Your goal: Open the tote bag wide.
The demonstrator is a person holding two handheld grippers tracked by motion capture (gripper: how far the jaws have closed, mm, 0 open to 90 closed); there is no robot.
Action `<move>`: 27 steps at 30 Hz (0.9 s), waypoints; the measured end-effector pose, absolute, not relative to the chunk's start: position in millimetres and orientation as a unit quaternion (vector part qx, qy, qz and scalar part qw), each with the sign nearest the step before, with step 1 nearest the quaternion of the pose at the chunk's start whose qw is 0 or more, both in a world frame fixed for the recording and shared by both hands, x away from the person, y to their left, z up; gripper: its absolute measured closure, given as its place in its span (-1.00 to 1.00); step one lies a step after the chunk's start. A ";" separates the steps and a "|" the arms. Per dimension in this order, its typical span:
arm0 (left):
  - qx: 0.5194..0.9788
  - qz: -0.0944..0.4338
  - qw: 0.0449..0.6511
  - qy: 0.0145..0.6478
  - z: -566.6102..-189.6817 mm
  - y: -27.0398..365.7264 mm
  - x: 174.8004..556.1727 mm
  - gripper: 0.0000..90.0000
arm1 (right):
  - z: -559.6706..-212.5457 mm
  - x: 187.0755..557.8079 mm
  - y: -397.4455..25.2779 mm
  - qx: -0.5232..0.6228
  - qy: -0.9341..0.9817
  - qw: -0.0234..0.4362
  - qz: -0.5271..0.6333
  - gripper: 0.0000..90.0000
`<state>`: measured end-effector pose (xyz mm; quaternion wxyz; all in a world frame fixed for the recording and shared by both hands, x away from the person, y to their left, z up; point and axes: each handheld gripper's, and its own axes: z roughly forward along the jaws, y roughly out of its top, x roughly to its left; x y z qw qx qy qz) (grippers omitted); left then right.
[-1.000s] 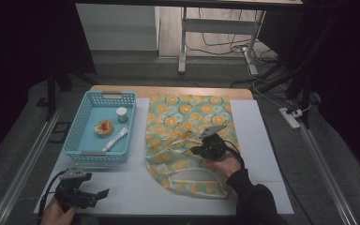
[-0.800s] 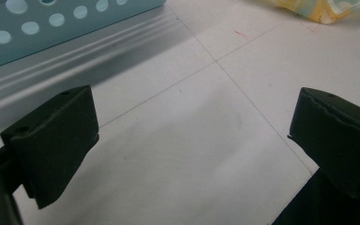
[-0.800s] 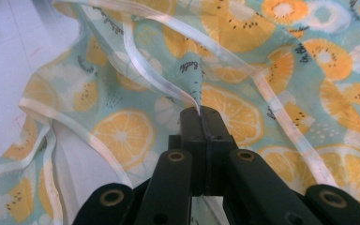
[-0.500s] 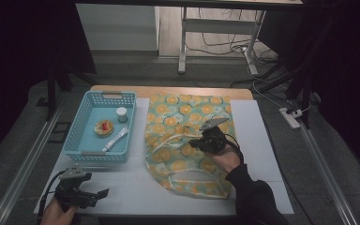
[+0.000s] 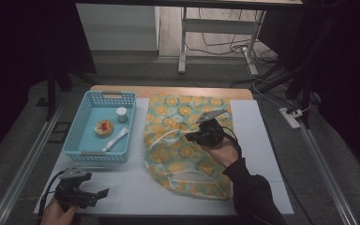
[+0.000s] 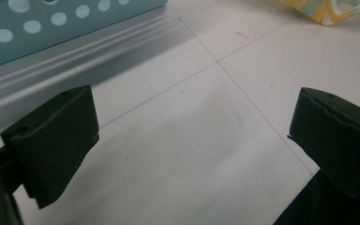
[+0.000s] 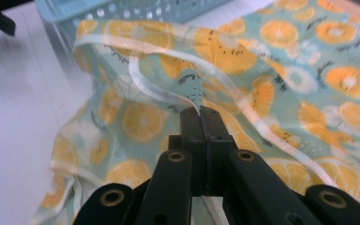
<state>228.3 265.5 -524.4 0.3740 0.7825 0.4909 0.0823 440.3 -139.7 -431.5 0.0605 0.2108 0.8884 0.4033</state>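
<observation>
The right gripper has its jaws pressed together on a pinch of the orange-print cloth, drawn up into a small peak near the middle of the fabric, as the right gripper view shows at the jaw tips. The cloth lies spread on the white counter, just right of the blue basket, so the work looks to be at an early stage: the fabric is gripped and slightly lifted, but no fold or move of it appears finished. The left gripper rests low at the near left corner of the counter, jaws wide apart with nothing between them, and may yet be needed for a second hold. The cloth is thin and limp, teal with orange slices, edged with pale glossy ribbon trim that loops loosely over its surface; it wrinkles readily. The basket is rigid perforated plastic holding a small white-capped jar, a round red-and-yellow item and a white tube.
</observation>
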 end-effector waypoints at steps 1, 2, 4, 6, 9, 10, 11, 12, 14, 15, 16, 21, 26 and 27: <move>0.783 0.082 0.374 0.491 -524.4 265.6 228.3 -0.96 | -425.8 441.6 -137.4 0.211 0.886 0.059 0.409 0.99; 0.783 0.082 0.374 0.491 -524.4 265.6 228.3 -0.96 | -425.8 441.6 -137.4 0.211 0.886 0.059 0.409 0.99; 0.782 0.082 0.374 0.491 -524.4 265.7 228.2 -0.96 | -419.9 443.7 -133.9 0.211 0.883 0.059 0.414 0.99; 0.783 0.082 0.374 0.490 -524.3 265.9 228.1 -0.96 | -418.1 444.3 -132.6 0.210 0.883 0.058 0.416 0.99; 0.783 0.082 0.374 0.490 -524.4 266.0 228.1 -0.96 | -412.8 445.4 -128.8 0.207 0.882 0.056 0.419 0.99; 0.783 0.082 0.374 0.490 -524.3 266.0 228.1 -0.96 | -410.8 445.7 -127.9 0.207 0.882 0.057 0.420 0.99; 0.783 0.082 0.374 0.490 -524.3 266.0 228.1 -0.96 | -408.3 445.9 -126.8 0.207 0.881 0.056 0.422 0.99; 0.783 0.082 0.374 0.490 -524.3 266.0 228.1 -0.96 | -406.3 446.0 -126.1 0.207 0.880 0.056 0.423 0.99; 0.783 0.081 0.374 0.490 -524.3 266.0 228.1 -0.96 | -401.5 446.6 -125.0 0.206 0.879 0.059 0.426 0.99; 0.783 0.081 0.374 0.490 -524.3 266.1 228.1 -0.96 | -400.0 446.7 -124.7 0.205 0.879 0.060 0.427 0.99; 0.783 0.081 0.374 0.490 -524.3 266.1 228.1 -0.96 | -400.0 446.7 -124.7 0.205 0.879 0.060 0.427 0.99; 0.783 0.081 0.374 0.491 -524.3 266.3 228.2 -0.96 | -394.4 446.9 -123.1 0.203 0.878 0.064 0.428 0.99; 0.781 0.079 0.375 0.492 -524.4 267.0 228.4 -0.96 | -388.8 448.1 -122.4 0.203 0.876 0.066 0.433 0.99; 0.781 0.079 0.376 0.492 -524.4 267.2 228.4 -0.96 | -388.0 448.4 -122.4 0.203 0.875 0.066 0.434 0.99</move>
